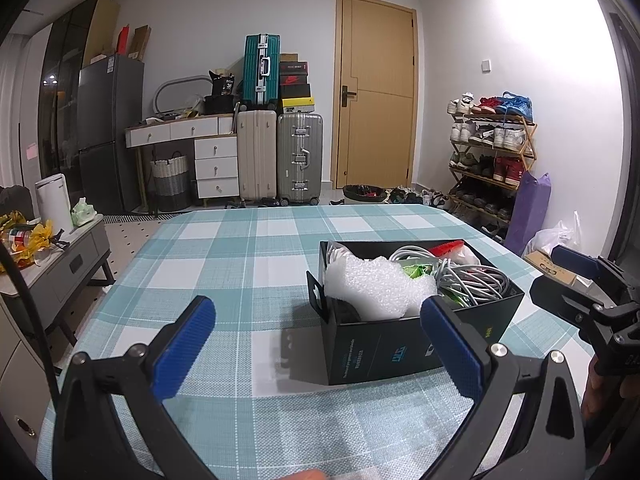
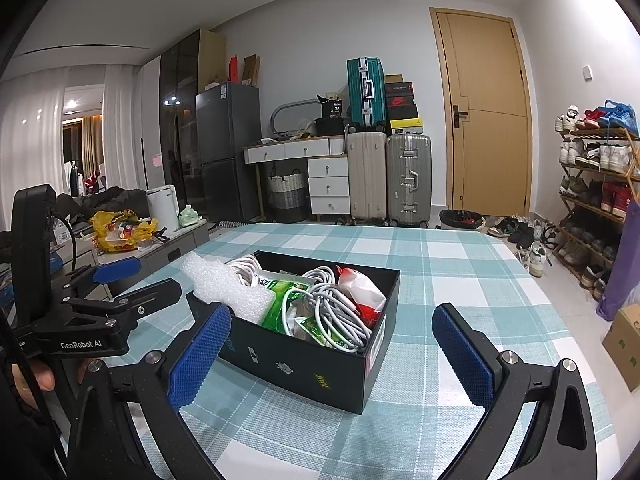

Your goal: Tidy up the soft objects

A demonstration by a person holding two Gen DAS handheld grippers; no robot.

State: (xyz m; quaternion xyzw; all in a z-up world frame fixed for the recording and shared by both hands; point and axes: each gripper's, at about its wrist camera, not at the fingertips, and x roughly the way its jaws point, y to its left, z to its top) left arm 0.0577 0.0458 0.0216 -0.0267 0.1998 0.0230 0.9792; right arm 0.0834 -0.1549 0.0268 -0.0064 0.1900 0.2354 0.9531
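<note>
Both tools, left tool (image 1: 316, 354) and right tool (image 2: 330, 354), gape empty before black box (image 2: 312, 364); featherlight, squashy foam wrap (image 2: 228, 284) at 10 o'clock, best pinched gently at its raised edge.

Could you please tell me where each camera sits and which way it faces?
Left wrist: on the left tool, low over the table, facing the box and door; its open blue fingers and the right tool show.
Right wrist: on the right tool, right of the box, facing the same wall; its open fingers and the left tool show.
Shared: box, foam, cables, table, door.
</note>
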